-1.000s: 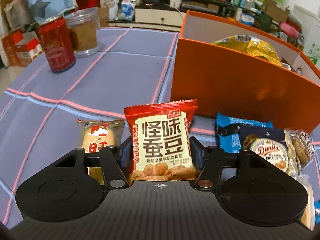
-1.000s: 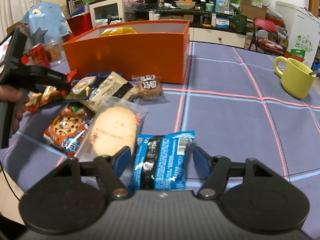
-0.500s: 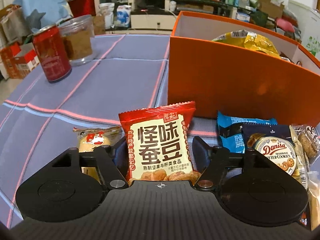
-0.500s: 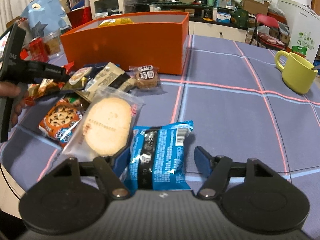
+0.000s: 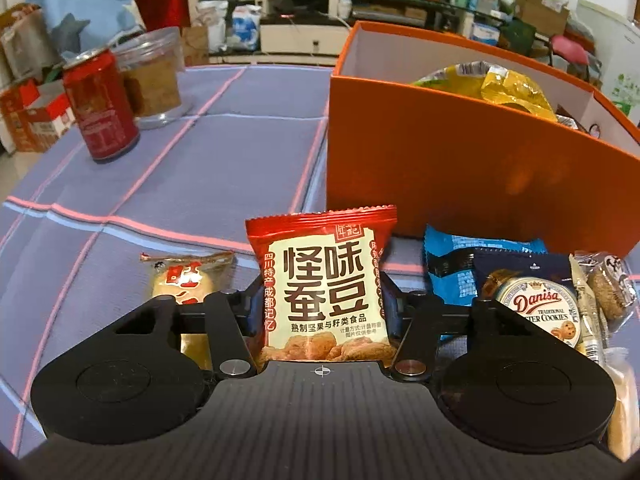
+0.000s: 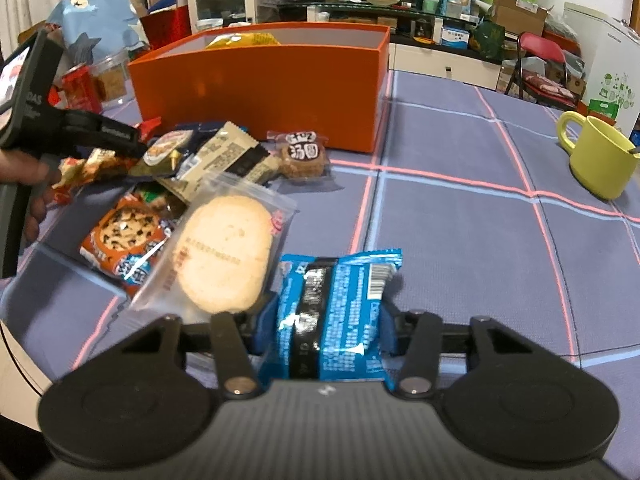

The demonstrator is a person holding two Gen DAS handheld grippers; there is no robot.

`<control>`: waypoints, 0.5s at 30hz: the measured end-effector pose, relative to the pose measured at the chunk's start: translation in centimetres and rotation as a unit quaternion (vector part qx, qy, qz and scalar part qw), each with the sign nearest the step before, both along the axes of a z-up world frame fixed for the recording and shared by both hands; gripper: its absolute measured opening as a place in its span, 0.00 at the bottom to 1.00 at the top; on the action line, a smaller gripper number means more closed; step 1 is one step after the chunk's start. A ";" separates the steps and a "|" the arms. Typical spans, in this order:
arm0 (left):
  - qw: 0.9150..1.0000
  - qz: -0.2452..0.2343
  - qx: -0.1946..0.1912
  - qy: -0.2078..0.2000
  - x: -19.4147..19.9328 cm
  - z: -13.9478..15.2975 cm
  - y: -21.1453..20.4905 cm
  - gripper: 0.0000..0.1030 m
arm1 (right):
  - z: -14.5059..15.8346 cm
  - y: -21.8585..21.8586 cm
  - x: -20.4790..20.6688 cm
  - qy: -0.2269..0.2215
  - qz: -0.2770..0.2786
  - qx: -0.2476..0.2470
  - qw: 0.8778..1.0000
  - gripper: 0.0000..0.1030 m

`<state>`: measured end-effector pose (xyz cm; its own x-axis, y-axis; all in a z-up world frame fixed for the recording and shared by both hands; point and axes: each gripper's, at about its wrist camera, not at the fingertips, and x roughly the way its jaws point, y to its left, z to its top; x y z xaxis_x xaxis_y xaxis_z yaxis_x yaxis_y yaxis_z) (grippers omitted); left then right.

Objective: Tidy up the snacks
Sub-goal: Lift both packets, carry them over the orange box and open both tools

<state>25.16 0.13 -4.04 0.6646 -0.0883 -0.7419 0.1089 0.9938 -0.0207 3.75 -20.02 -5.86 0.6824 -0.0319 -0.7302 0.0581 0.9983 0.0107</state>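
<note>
One orange box [image 6: 256,96], one yellow mug [image 6: 600,158], one red can [image 5: 102,106], one clear jar [image 5: 150,76], two tongs.

Left gripper [image 5: 322,304]: both fingers pressed against the sides of a red snack packet [image 5: 323,288], which stands upright between them, its top edge beyond the fingertips. Right gripper [image 6: 326,322]: fingers closed on the flanks of a blue snack packet [image 6: 334,312], its far end projecting past the fingertips. The person's left hand [image 6: 34,184] grips the left gripper's handle.
</note>
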 end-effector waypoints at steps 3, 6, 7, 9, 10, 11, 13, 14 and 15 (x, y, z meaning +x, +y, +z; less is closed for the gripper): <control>1.000 -0.001 -0.012 0.010 0.0 0.2 0.3 0.16 | 0.1 -0.2 -0.1 -0.001 -0.001 0.008 1.000 0.49; 0.999 -0.002 -0.039 0.019 -0.1 0.7 1.0 0.14 | 0.4 -0.4 -0.2 -0.009 -0.004 0.005 1.000 0.49; 0.999 -0.002 -0.046 0.019 -0.3 0.9 1.3 0.14 | 0.6 -0.4 -0.2 -0.012 -0.005 0.001 1.000 0.49; 0.999 -0.003 -0.045 0.016 -0.5 1.3 1.5 0.14 | 0.8 -0.5 -0.3 -0.017 -0.005 -0.005 1.000 0.49; 0.999 -0.003 -0.042 0.014 -0.7 1.4 1.6 0.14 | 1.0 -0.5 -0.3 -0.020 -0.005 -0.008 1.000 0.49; 0.999 -0.003 -0.040 0.013 -0.8 1.5 1.7 0.14 | 1.1 -0.5 -0.4 -0.023 -0.006 -0.011 1.000 0.49; 0.999 -0.004 -0.041 0.011 -1.1 1.8 1.8 0.14 | 1.5 -0.5 -0.5 -0.031 -0.007 -0.021 0.999 0.49; 0.999 -0.006 -0.043 0.009 -1.2 2.0 1.8 0.14 | 1.7 -0.5 -0.5 -0.035 -0.008 -0.024 0.999 0.49; 0.999 -0.010 -0.045 0.005 -1.4 2.3 1.9 0.14 | 1.9 -0.5 -0.6 -0.038 -0.009 -0.026 0.999 0.49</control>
<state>23.72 2.01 -1.77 0.6554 -0.1672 -0.7365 0.1275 0.9857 -0.1104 3.17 -20.52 -3.99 0.7355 -0.0804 -0.6727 0.0763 0.9964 -0.0357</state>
